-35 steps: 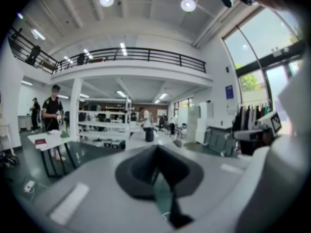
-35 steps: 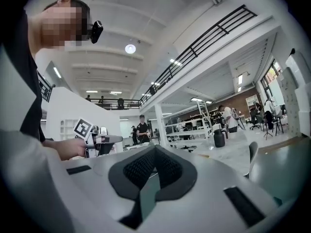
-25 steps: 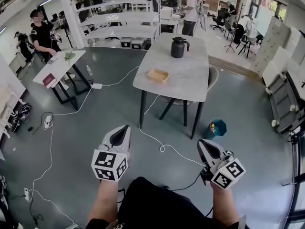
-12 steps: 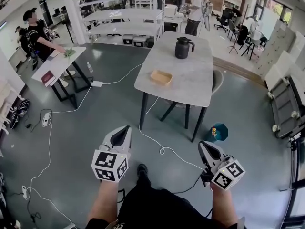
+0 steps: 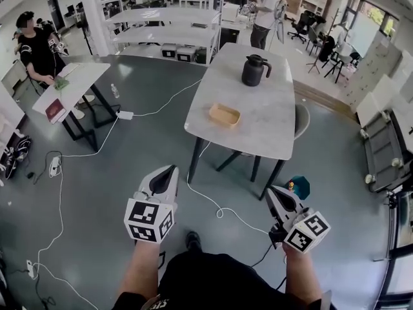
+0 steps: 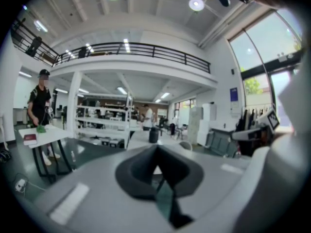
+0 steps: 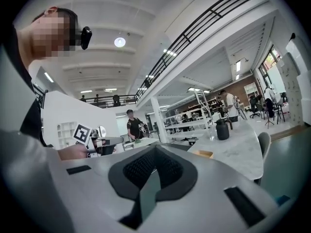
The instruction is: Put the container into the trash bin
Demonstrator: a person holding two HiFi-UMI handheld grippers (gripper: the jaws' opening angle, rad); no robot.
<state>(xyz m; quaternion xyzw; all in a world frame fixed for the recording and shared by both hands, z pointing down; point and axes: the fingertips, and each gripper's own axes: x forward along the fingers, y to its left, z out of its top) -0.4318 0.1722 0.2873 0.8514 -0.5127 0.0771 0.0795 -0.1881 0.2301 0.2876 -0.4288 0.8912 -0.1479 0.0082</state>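
A shallow tan container (image 5: 224, 115) lies on the grey marble table (image 5: 258, 131), a little nearer to me than a black jug (image 5: 254, 70). A small teal trash bin (image 5: 298, 187) stands on the floor by the table's near right leg. My left gripper (image 5: 169, 173) and right gripper (image 5: 274, 192) are held level over the floor, short of the table, both shut with nothing in them. The right gripper view shows the container (image 7: 205, 154) and the jug (image 7: 222, 128) beyond the closed jaws. The left gripper (image 6: 156, 149) faces the jug (image 6: 154, 134) on the table.
A white cable (image 5: 222, 208) snakes over the grey floor near the table legs. A chair (image 5: 300, 123) is tucked in at the table's right side. A small table (image 5: 71, 82) with a person beside it stands at the left. White shelves (image 5: 161, 24) line the back.
I have walked toward the marble table with both grippers; table, container and bin have slid nearer and lower in view. Both grippers stay shut.
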